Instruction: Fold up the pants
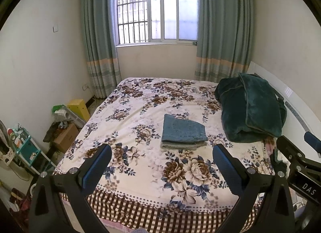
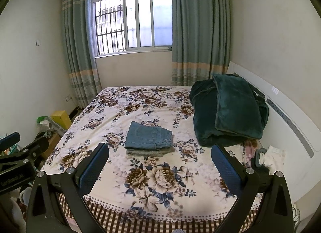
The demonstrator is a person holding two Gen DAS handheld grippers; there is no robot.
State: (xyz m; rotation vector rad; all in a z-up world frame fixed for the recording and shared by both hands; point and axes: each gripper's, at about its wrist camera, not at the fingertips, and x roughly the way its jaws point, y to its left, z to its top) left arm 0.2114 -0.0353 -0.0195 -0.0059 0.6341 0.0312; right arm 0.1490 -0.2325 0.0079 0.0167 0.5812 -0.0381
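Note:
Folded blue denim pants (image 1: 183,130) lie on top of a folded grey garment (image 1: 181,146) in the middle of the floral bed (image 1: 128,112). They show in the right wrist view too, the pants (image 2: 148,137) on the grey garment (image 2: 147,152) on the bed (image 2: 112,108). My left gripper (image 1: 162,150) is open and empty, held above the near end of the bed, short of the pile. My right gripper (image 2: 159,151) is open and empty, also short of the pile. Each gripper shows at the edge of the other's view, the right (image 1: 297,152) and the left (image 2: 18,148).
A dark green blanket (image 1: 250,110) is heaped at the right by the white headboard (image 2: 291,116). Boxes and clutter (image 1: 66,124) stand on the floor to the left. A window with green curtains (image 1: 100,32) is behind the bed. Small items (image 2: 266,156) lie by the headboard.

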